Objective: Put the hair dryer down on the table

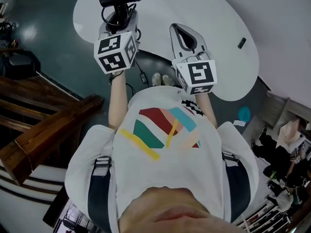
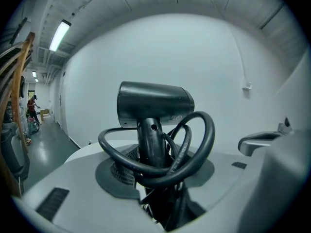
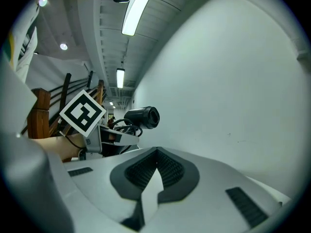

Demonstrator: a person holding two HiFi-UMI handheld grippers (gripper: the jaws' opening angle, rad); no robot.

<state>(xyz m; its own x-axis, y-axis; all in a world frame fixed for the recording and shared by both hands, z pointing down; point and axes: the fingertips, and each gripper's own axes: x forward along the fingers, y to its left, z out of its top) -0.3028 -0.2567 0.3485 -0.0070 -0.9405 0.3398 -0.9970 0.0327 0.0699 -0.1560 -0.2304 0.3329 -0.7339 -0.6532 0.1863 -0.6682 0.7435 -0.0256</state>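
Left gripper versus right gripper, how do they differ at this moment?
The left gripper is clamped on the handle of the black hair dryer, with the cord looped around it; the right gripper holds nothing. The left jaws stand apart around the handle; the right jaws meet at their tips. Both point out toward the white table.

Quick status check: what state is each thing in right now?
hair dryer: gripped by its handle, upright, not yet set down.
cord: looped around the handle.
left gripper: shut on the hair dryer.
right gripper: shut, empty.
table: small dark object lying on it.
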